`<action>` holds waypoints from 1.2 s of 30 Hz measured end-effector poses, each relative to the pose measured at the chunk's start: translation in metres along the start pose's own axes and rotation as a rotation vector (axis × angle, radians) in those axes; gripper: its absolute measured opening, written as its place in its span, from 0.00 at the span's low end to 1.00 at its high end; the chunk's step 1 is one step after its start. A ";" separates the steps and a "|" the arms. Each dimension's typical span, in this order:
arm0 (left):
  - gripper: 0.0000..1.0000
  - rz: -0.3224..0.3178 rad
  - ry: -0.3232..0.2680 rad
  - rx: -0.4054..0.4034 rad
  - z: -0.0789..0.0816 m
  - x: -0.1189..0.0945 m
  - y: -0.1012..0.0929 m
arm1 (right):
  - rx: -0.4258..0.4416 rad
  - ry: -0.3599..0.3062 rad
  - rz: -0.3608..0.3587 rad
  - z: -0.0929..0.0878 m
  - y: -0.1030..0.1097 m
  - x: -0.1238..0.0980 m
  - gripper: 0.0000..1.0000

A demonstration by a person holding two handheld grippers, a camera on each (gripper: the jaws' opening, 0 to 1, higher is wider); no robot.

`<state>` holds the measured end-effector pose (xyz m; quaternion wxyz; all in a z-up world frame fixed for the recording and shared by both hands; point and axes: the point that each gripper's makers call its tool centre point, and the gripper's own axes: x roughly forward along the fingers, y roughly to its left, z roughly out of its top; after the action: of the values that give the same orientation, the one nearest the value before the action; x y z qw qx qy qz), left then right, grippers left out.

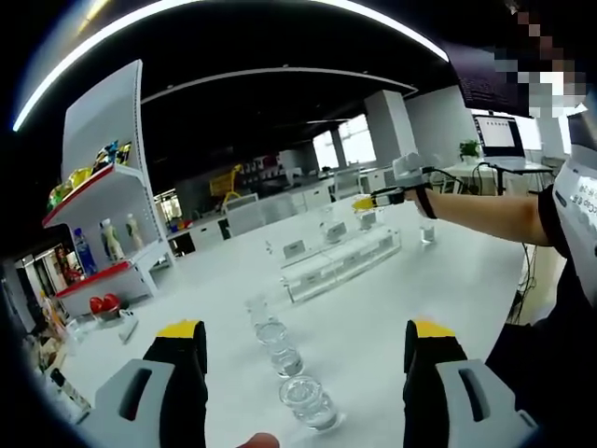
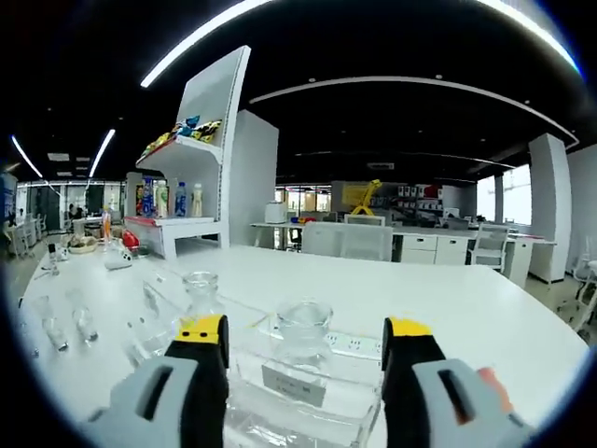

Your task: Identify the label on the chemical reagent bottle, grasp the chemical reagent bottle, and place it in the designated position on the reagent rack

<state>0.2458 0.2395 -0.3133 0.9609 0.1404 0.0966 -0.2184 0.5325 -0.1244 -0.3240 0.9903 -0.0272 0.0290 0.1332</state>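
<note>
Right gripper (image 2: 303, 350) over the clear rack (image 2: 298, 397)
Jaws spread apart, empty; one glass bottle (image 2: 304, 329) stands between them, another (image 2: 200, 291) just above the left jaw.

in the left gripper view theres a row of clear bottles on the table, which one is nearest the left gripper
The clear bottle at the near end of the row, low between the open left gripper jaws. The other bottles line up behind it, toward the clear reagent rack.

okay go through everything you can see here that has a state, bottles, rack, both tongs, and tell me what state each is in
Left tongs: open, empty, above the row of bottles.
Right tongs: open, empty, over the rack.
Row of glass bottles: upright on the table, untouched.
Reagent rack: clear, on the table, flat.
Bottle in the rack: upright between the right tongs' jaws, not gripped.
Stoppered bottle: upright, closed.
</note>
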 end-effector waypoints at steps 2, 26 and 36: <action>0.87 0.003 -0.002 -0.001 0.000 -0.002 0.001 | -0.023 -0.014 0.010 0.003 0.000 -0.011 0.83; 0.87 0.021 -0.005 0.002 0.004 0.005 0.012 | 0.005 -0.061 0.073 0.022 -0.016 -0.224 0.97; 0.87 0.059 -0.016 -0.018 0.006 0.008 0.023 | 0.053 0.032 0.053 -0.010 -0.029 -0.280 0.97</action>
<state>0.2636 0.2543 -0.3041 0.9689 0.1327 0.0869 -0.1901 0.2704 -0.2263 -0.3144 0.9862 -0.0025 0.0491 0.1583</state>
